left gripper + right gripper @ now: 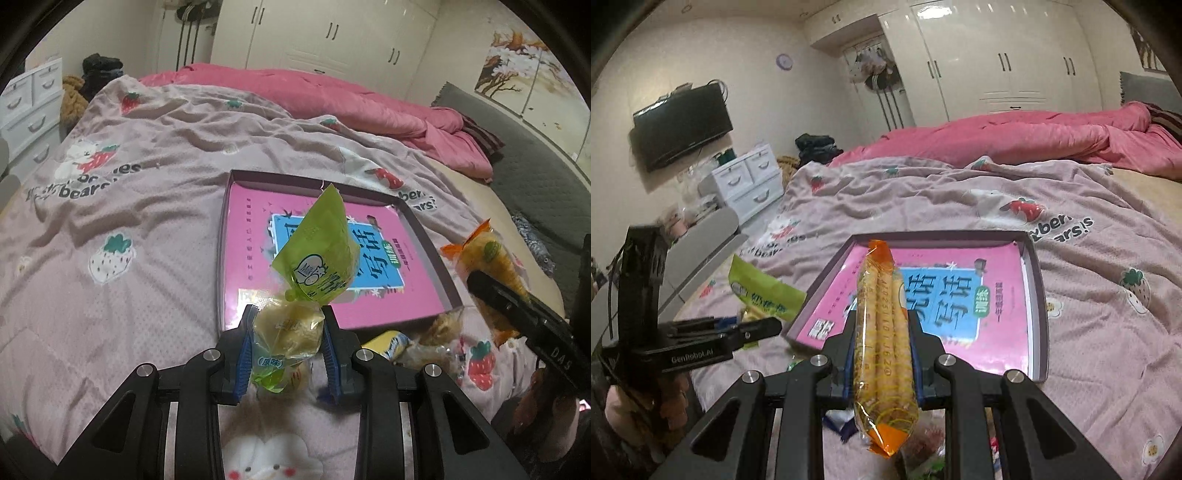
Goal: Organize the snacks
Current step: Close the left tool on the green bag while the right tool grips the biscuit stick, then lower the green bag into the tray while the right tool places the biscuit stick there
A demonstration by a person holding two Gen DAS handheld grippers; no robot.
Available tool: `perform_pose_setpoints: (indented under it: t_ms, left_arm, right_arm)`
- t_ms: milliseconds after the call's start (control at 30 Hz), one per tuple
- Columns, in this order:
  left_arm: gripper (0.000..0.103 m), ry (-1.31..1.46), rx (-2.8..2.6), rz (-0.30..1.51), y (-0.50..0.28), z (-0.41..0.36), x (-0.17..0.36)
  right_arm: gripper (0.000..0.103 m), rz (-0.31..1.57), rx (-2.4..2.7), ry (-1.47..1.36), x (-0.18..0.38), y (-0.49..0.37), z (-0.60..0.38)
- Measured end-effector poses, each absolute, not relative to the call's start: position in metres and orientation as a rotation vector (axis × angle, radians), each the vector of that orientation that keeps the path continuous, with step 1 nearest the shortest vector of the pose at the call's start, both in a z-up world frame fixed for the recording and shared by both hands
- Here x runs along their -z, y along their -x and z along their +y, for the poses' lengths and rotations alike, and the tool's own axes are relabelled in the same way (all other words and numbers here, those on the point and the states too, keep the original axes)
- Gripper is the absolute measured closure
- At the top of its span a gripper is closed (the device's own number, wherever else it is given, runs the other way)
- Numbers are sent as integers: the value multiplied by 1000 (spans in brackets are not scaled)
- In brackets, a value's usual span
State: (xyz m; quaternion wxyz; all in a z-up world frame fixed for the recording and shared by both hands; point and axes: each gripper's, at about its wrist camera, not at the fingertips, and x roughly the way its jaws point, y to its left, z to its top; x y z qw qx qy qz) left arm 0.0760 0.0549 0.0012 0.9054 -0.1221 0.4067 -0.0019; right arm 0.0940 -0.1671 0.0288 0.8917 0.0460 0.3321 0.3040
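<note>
A bed covered by a strawberry-print blanket (147, 206) carries a shallow box tray (1036, 295) lined with a pink book cover, lying flat near the blanket's middle. The left gripper (288, 339) is clamped on a green snack packet (317, 254) raised just short of the tray's near edge, and the right gripper (882, 343) is clamped on an orange-ended packet of stick snacks (882, 332) pointing over the tray. Further small wrapped snacks (399, 341) lie on the blanket just beside the tray's near corner.
</note>
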Motion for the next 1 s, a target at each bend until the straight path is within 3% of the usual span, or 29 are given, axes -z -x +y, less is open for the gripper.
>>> perform_pose_setpoints:
  t_ms: [1000]
  left_arm:
    - [69,232,47,905,-144,45,38]
  right_arm:
    - [79,778,-347,-134,10,-167,-194]
